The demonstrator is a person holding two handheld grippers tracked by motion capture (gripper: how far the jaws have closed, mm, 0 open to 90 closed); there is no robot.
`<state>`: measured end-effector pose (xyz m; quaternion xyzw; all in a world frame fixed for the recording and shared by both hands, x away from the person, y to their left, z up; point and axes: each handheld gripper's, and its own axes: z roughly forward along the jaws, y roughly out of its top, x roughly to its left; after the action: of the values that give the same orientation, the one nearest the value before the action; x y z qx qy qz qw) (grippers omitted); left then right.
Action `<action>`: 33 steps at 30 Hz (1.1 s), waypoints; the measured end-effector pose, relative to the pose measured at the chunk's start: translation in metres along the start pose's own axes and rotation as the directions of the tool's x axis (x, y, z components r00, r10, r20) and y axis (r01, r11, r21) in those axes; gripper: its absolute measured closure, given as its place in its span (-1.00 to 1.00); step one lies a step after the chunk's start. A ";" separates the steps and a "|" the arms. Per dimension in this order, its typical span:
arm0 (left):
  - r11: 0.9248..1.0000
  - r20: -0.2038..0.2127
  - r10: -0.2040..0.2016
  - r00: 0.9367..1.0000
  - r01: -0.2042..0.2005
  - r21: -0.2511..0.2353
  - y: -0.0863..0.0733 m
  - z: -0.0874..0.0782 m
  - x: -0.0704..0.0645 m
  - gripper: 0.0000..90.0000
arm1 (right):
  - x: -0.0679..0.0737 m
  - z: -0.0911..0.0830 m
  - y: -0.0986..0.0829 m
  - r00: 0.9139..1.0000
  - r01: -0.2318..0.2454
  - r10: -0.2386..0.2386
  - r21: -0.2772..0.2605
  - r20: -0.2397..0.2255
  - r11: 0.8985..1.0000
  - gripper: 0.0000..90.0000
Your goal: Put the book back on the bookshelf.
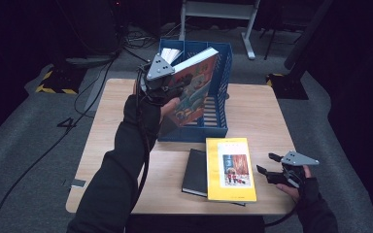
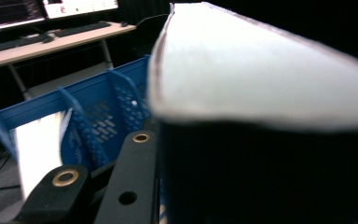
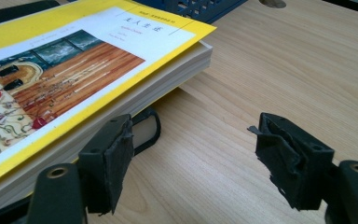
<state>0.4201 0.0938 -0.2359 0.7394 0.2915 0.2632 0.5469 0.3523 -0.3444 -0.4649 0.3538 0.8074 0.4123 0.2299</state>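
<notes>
Dark flooring surrounds a wooden table carrying a blue slotted rack at its far edge. Left gripper is clamped on an illustrated book, held tilted above the rack's near wall, long axis sloping up toward the far side; the open slots lie directly beyond and below it. Lowering calls for alignment with a slot. Right gripper, jaws wide and holding nothing, rests near the right front corner, just beside a yellow book stacked on a black book.
</notes>
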 end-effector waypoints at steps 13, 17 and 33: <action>0.996 -0.113 -0.070 0.991 0.076 0.051 0.000 0.032 0.016 0.64 | 0.001 0.003 -0.002 1.000 0.008 -0.008 0.014 0.010 1.000 -0.38; 0.994 -0.139 -0.077 0.987 0.086 0.061 -0.002 0.042 0.017 0.64 | 0.002 0.004 -0.002 1.000 0.015 -0.015 0.019 0.015 1.000 -0.38; 0.986 -0.244 -0.104 0.964 0.132 0.100 -0.007 0.087 0.029 0.64 | 0.006 0.005 -0.002 0.999 0.046 -0.047 0.030 0.026 0.998 -0.38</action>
<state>0.5006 0.0595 -0.2636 0.7142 0.4132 0.2992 0.4792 0.3510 -0.3383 -0.4701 0.3437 0.8183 0.3902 0.2448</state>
